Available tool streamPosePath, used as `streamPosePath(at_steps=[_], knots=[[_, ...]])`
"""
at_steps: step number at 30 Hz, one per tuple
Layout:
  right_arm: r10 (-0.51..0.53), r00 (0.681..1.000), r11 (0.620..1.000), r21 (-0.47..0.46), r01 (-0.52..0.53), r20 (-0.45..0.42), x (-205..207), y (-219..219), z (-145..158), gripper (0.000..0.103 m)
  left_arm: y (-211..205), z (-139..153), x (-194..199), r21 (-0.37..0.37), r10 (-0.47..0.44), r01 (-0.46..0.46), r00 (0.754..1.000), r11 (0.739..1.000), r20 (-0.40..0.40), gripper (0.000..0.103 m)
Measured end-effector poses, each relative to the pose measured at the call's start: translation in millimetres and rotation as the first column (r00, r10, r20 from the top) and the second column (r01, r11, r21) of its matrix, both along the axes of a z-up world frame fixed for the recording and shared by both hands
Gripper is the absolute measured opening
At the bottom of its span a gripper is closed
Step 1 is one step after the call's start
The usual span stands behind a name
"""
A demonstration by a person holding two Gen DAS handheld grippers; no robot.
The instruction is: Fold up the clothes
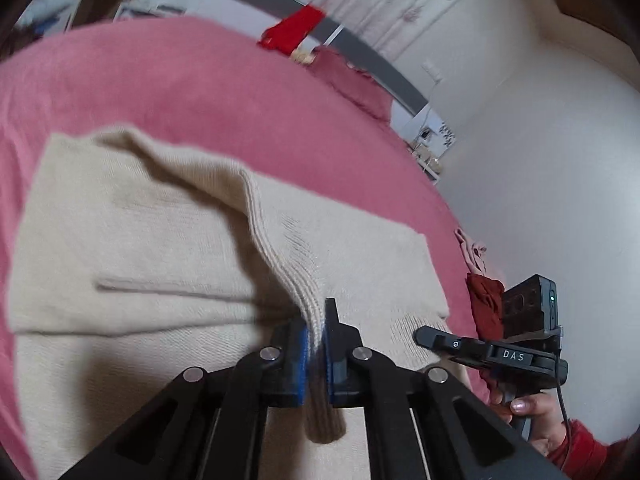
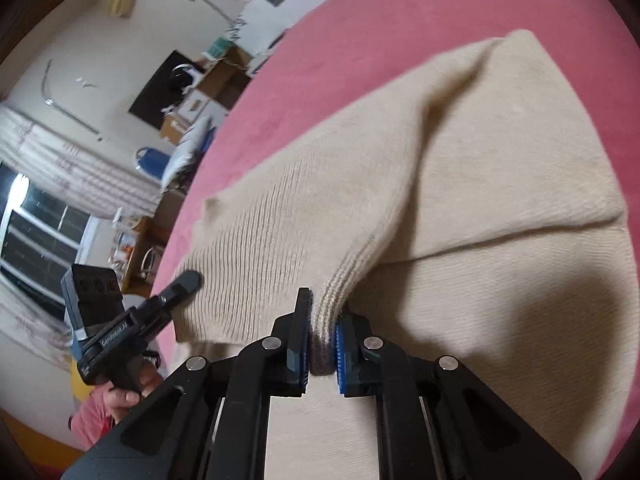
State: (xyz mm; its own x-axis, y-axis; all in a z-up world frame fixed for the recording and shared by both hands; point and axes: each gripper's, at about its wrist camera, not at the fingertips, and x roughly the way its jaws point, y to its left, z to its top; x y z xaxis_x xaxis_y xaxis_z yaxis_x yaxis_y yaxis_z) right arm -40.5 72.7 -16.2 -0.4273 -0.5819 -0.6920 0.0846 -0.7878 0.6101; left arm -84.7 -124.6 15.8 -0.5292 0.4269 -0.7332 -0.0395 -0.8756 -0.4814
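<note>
Left gripper (image 1: pixel 316 344) pinching ribbed hem of cream sweater (image 1: pixel 160 240), lying mid pink bed (image 1: pixel 200 92). Right gripper (image 2: pixel 322 350) clamped on same hem further along. Best to lift both corners evenly, keep hem taut, carry toward far edge. Open bedspread beyond; red garment (image 1: pixel 294 30) near far edge, well apart.

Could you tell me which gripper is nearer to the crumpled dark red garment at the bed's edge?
Right. The right gripper sits just beside the crumpled dark red garment; the left gripper clamps the beige knitted sweater farther off.
</note>
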Motion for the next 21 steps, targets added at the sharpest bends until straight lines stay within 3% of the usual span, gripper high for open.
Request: streamPosePath(at_steps=[6,8,9,11,14,17,21], knots=[[-0.004,1.000,0.997,-0.072,0.005,0.023,4,-1,-7,0.010,-11,5,-1,-0.037,0.036,-0.036,0.999,0.999,0.008,0.012],[-0.005,1.000,0.995,-0.096,0.007,0.031,5,-1,-9,0.016,-14,7,-1,-0.050,0.048,-0.048,0.999,0.998,0.011,0.017],[-0.005,0.999,0.994,-0.107,0.009,0.035,5,-1,-10,0.026,-16,8,-1,-0.056,0.055,-0.054,0.998,0.997,0.012,0.018],[-0.020,0.999,0.997,-0.073,0.017,-0.042,10,0,5,0.031,-25,21,0,-0.062,0.120,-0.123,0.991,0.991,-0.055,0.018],[-0.038,0.987,0.999,-0.020,0.035,-0.159,16,2,27,0.033,-39,43,3,-0.058,0.225,-0.238,0.959,0.970,-0.171,0.017],[-0.048,0.960,0.998,0.030,0.059,-0.274,22,4,50,0.033,-53,65,5,-0.042,0.323,-0.348,0.903,0.936,-0.282,0.018],[0.079,0.956,0.997,0.026,-0.074,-0.283,-10,-43,56,0.034,-58,42,-13,-0.202,0.194,-0.230,0.964,0.952,-0.183,0.018]])
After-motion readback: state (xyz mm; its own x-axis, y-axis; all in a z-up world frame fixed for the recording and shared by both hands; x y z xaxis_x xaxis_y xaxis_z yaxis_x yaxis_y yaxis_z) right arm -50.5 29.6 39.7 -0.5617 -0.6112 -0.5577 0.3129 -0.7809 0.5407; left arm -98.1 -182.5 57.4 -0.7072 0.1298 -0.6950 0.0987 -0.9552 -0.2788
